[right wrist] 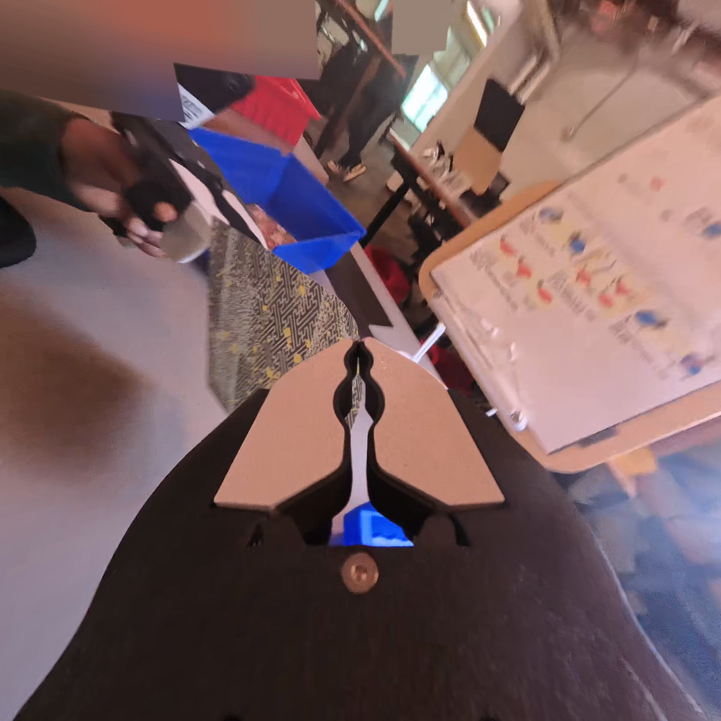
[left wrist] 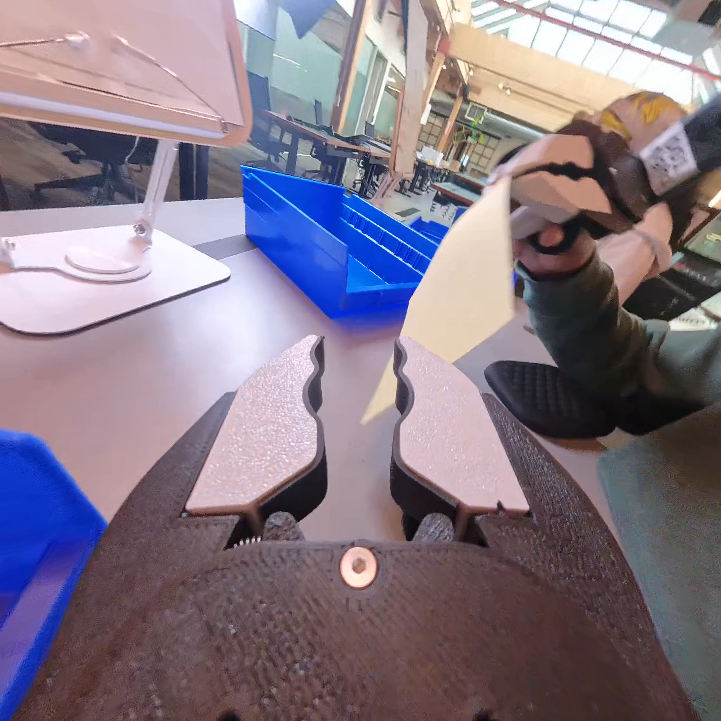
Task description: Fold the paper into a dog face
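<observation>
The paper (left wrist: pixel 460 281) is cream on the side facing the left wrist view and hangs in the air above the grey table (left wrist: pixel 195 370). My right gripper (left wrist: pixel 503 181) is shut on its top edge, at the upper right. My left gripper (left wrist: pixel 359 351) is open. The paper's lower corner hangs in the gap between its fingers, close to the right finger (left wrist: pixel 437 421), and is not clamped. In the right wrist view my right gripper (right wrist: pixel 359 345) is shut on the paper (right wrist: pixel 273 320), whose other side is black-patterned with yellow specks.
A long blue bin (left wrist: pixel 331 249) lies on the table ahead; another blue bin (left wrist: pixel 39 526) is at the near left. A white stand (left wrist: pixel 97 273) holds an instruction sheet (right wrist: pixel 585 281). A black chair seat (left wrist: pixel 546 394) is off the table's right edge. A blue bin (right wrist: pixel 304 199) and a red bin (right wrist: pixel 277 105) show farther off.
</observation>
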`<action>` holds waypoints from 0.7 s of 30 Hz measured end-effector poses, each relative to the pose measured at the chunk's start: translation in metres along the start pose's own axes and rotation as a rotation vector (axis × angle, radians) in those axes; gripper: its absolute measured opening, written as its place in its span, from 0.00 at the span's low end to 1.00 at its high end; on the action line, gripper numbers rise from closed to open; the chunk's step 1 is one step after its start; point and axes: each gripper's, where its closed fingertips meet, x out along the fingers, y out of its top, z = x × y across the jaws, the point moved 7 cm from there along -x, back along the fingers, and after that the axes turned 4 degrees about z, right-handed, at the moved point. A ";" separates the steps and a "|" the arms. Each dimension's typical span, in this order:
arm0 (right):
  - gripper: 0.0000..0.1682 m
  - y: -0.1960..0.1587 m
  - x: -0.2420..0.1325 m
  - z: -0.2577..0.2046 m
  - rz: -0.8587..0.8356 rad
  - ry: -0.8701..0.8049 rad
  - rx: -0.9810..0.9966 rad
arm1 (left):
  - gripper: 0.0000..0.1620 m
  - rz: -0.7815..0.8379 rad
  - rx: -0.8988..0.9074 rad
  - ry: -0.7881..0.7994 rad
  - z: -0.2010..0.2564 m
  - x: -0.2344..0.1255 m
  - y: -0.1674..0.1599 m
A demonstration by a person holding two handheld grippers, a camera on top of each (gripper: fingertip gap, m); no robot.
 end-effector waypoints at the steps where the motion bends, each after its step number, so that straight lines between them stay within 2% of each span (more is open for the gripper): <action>1: 0.00 0.007 -0.005 -0.005 0.022 0.023 -0.052 | 0.20 0.003 -0.027 0.011 -0.004 -0.001 -0.001; 3: 0.00 0.008 -0.009 -0.028 0.016 0.172 -0.082 | 0.19 -0.049 -0.074 0.033 -0.010 0.000 -0.008; 5: 0.00 -0.004 -0.011 -0.055 -0.012 0.333 -0.028 | 0.22 -0.164 -0.112 0.026 -0.012 0.004 -0.024; 8: 0.00 -0.028 -0.015 -0.081 -0.041 0.400 0.003 | 0.28 -0.302 -0.174 -0.018 -0.009 0.012 -0.047; 12: 0.00 -0.048 -0.023 -0.113 -0.088 0.529 0.056 | 0.31 -0.373 -0.260 -0.064 -0.005 0.021 -0.065; 15: 0.00 -0.061 -0.026 -0.130 -0.158 0.611 0.090 | 0.30 -0.434 -0.162 0.012 -0.010 0.022 -0.069; 21: 0.00 -0.055 -0.023 -0.146 -0.128 0.698 0.146 | 0.27 -0.622 0.110 0.148 -0.009 0.024 -0.082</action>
